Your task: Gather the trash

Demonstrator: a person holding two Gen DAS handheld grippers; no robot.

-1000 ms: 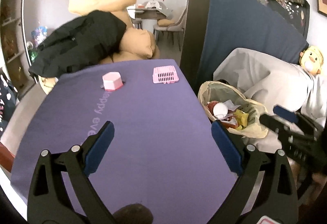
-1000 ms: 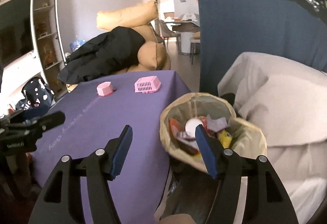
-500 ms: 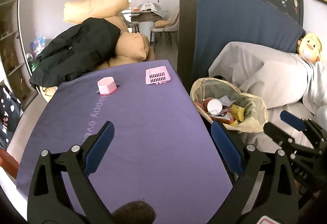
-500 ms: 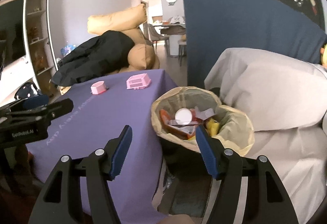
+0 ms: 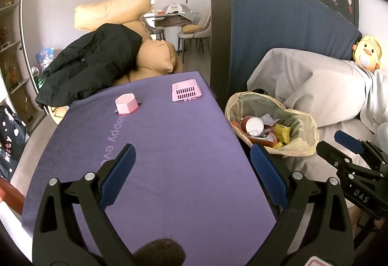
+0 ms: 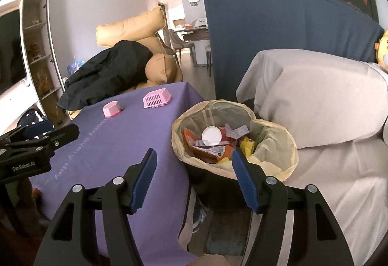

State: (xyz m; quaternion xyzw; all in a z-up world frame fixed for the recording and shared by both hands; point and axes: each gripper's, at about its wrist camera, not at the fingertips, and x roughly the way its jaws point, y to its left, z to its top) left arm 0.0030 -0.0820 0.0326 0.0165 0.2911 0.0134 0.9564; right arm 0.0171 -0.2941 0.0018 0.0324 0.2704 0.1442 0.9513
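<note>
Trash [image 6: 213, 142] is sitting in the bin [image 6: 271, 164] at centre frame beside the table [image 6: 121, 135], lying just ahead of the right claw [image 6: 194, 177], the nearer one, while both claws, left [image 5: 192, 175] included, are gaping wide and empty.

Yellow plush toy [image 6: 382, 47] is getting cut off by the right edge in the right wrist view. Bin liner [image 6: 288, 144] is hiding its bin; wrapper print [image 6: 213, 150] too small to read.
</note>
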